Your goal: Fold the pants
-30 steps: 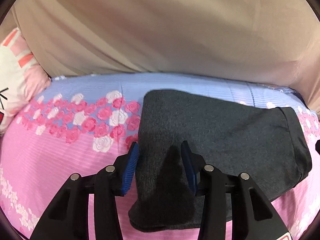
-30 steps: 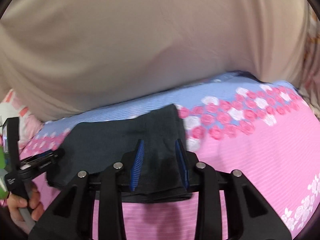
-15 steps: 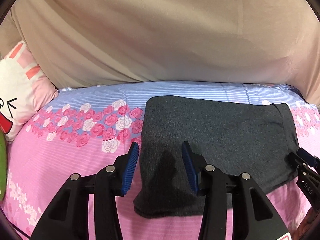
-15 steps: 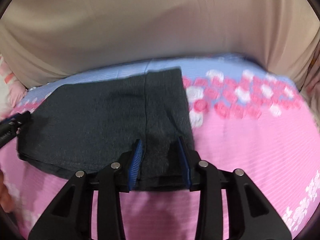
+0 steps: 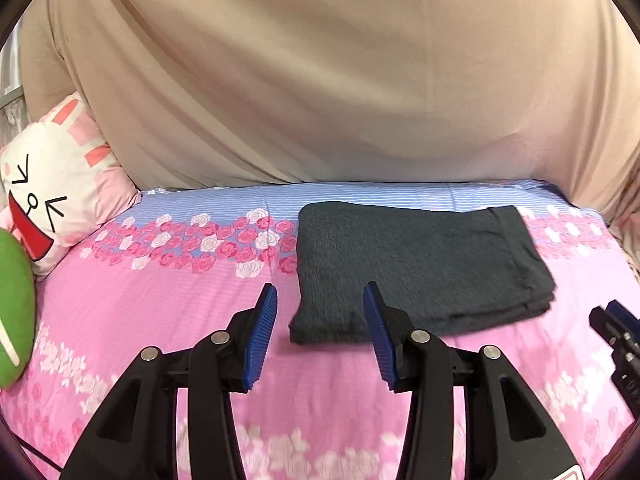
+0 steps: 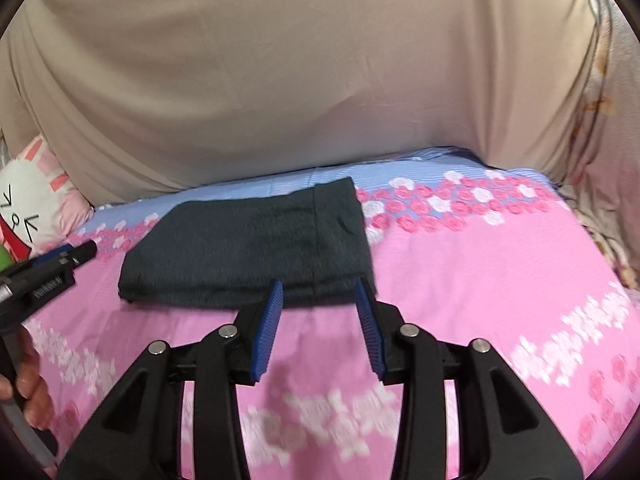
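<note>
The dark grey pants [image 5: 420, 264] lie folded into a flat rectangle on the pink flowered bedspread [image 5: 160, 320]; the right wrist view shows the same pants [image 6: 248, 248]. My left gripper [image 5: 320, 304] hovers open just short of the bundle's near left corner, nothing between its blue pads. My right gripper [image 6: 318, 292] is short of the near right corner, its jaws opening, with nothing between them. Each gripper shows at the edge of the other's view: the right gripper [image 5: 612, 324] and the left gripper [image 6: 60, 260], held by a hand [image 6: 28, 384].
A beige sheet [image 5: 320, 80] hangs as a backdrop behind the bed. A white and pink bunny cushion [image 5: 52, 188] and a green cushion [image 5: 12, 304] sit at the bed's left end. A floral fabric [image 6: 600, 120] lies at the right.
Both grippers have pulled back from the pants, which were between their pads a second ago and now lie free ahead of them. The right jaws have widened slightly.
</note>
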Available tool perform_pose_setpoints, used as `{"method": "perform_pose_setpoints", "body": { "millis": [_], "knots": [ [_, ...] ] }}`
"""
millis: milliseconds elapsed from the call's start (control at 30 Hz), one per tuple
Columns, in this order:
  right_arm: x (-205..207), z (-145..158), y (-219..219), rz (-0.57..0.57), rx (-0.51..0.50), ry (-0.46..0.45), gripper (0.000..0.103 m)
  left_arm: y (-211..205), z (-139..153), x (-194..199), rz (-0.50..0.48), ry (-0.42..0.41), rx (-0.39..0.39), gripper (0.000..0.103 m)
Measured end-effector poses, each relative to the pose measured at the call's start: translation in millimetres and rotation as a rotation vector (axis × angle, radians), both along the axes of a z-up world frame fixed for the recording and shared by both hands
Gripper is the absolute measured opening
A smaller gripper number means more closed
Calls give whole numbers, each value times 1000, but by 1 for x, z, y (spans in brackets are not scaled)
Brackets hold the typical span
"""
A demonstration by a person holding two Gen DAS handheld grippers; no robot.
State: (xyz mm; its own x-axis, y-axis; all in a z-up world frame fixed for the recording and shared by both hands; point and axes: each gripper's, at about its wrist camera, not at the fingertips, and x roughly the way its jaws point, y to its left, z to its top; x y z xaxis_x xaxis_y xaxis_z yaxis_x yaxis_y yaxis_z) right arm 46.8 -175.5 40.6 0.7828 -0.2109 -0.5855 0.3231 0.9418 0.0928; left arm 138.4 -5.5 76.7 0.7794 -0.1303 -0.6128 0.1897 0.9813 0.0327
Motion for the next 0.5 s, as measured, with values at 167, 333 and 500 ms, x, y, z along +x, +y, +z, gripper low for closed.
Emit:
{"method": "perform_pose_setpoints", "body": {
  "millis": [167,333,500],
  "knots": [
    [-33,-6,14,-4,-11,7,40,6,4,-33,-11,-5,-13,43],
    [-58,-12,31,-3,-21,10,45,10,-3,-63,-6,-5,10,43],
    [-71,-22,42,2,-27,27,46,19,-16,-81,5,21,5,43]
  ]
}}
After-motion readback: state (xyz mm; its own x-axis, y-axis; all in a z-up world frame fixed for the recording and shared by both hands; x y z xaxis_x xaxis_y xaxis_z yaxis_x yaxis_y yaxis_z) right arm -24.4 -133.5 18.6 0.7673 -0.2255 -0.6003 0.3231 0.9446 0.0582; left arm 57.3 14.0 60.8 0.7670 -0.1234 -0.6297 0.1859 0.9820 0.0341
